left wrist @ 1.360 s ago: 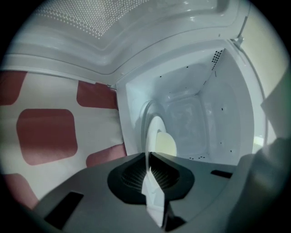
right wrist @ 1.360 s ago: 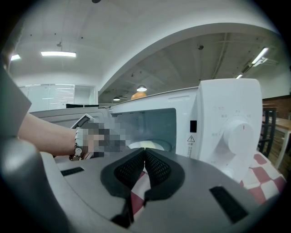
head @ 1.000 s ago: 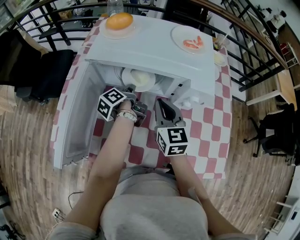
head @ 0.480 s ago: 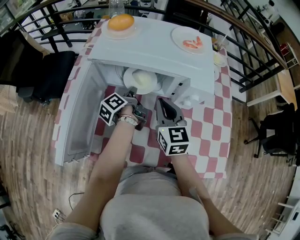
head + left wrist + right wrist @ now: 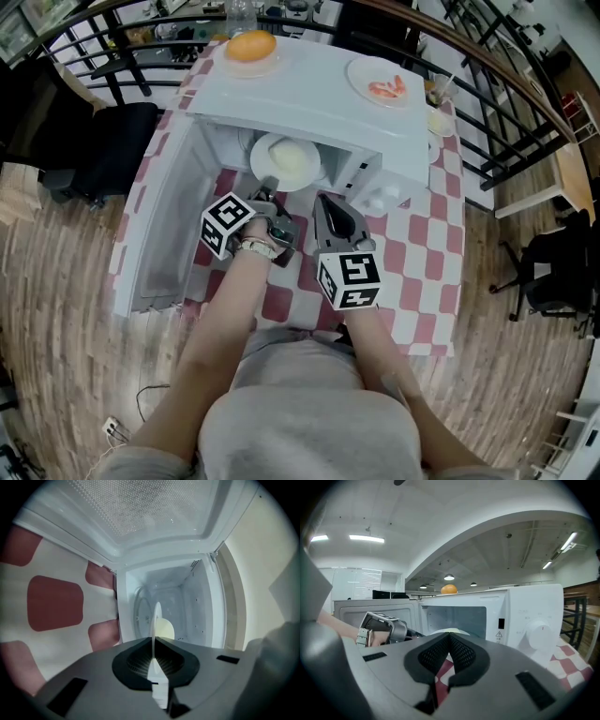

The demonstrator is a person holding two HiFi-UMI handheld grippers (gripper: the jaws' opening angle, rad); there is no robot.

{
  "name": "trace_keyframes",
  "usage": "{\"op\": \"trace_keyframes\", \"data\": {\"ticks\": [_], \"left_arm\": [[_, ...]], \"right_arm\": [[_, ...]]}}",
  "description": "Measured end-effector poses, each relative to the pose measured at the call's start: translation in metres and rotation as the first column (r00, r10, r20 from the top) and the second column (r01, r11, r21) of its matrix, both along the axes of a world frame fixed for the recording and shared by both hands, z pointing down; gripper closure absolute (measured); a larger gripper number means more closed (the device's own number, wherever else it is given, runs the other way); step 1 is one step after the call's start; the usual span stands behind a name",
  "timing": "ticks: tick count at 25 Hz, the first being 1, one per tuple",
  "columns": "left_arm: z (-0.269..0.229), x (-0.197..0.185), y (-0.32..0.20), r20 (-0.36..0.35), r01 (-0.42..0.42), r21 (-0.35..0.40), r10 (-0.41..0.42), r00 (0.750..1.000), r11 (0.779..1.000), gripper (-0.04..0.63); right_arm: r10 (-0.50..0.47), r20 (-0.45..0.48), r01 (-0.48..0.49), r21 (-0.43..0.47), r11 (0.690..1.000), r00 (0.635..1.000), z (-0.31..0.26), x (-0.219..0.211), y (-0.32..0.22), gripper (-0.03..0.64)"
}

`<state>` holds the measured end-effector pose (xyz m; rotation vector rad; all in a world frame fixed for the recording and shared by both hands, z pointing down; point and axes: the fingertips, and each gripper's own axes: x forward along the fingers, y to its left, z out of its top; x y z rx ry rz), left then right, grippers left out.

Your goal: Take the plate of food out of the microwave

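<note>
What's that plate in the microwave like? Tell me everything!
The plate is round, white and looks like smooth china, carrying a pale yellow mound of food. It lies flat at the microwave's open front, partly under its roof. The left gripper is clamped on its near rim.

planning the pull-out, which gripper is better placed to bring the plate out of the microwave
Left. The left gripper is shut on the rim of the plate at the mouth of the open microwave. The right gripper is shut on nothing, off to the side, apart from the plate.
</note>
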<state>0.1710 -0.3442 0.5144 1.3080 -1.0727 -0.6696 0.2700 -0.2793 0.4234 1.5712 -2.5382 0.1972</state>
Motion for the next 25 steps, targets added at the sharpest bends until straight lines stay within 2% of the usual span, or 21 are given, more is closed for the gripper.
{"op": "trace_keyframes", "data": {"ticks": [25], "left_arm": [[-0.042,-0.011,0.055,-0.055,0.018,0.078,-0.014,0.998,0.997,0.583]], "right_arm": [[0.018,0.023,-0.019,0.046,0.999,1.0,-0.028,-0.011,0.038,0.594]]}}
